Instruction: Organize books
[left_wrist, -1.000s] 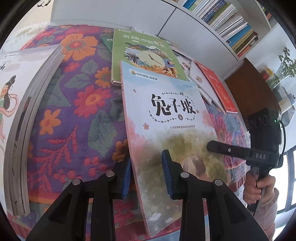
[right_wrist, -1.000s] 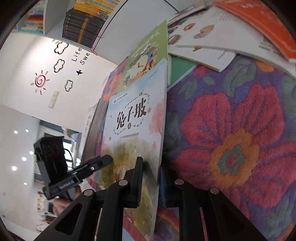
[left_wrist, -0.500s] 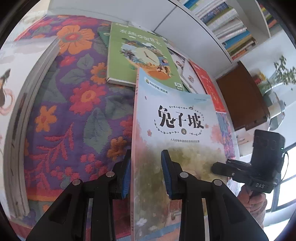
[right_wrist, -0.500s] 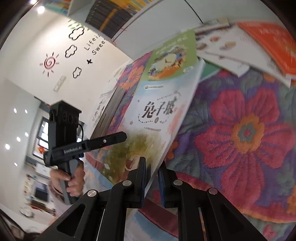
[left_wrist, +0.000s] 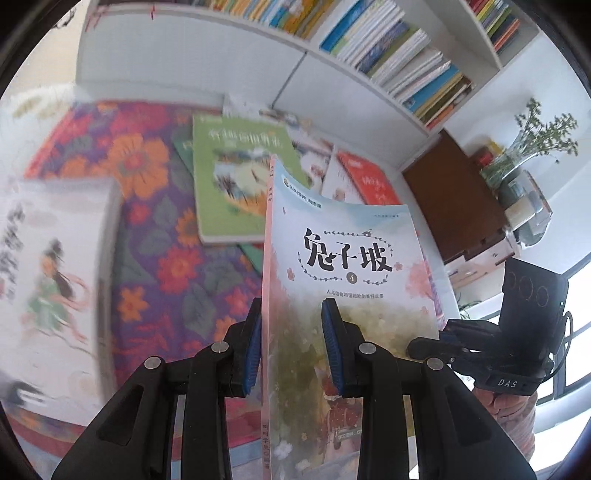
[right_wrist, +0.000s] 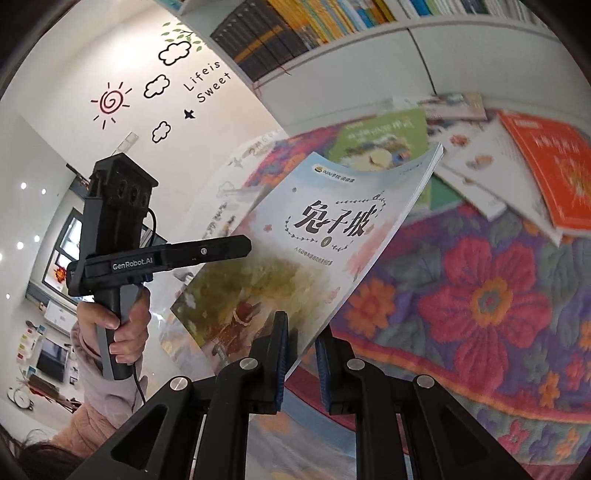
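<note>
Two tools clamped on pale-blue book (left_wrist: 343, 266), left tool (left_wrist: 291, 343) at spine, right tool (right_wrist: 301, 363) opposite edge; long axis toward bookshelf (left_wrist: 388, 55), frame top.

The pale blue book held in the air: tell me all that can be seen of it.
The pale blue book is a thin paperback with a pink spine, black title characters, a circled 4 and a leafy painted scene below. It is lifted clear of the flowered cloth, tilted, its top corner curling. The left hand-held gripper is shut on its spine edge, the right hand-held gripper on the opposite edge.
</note>
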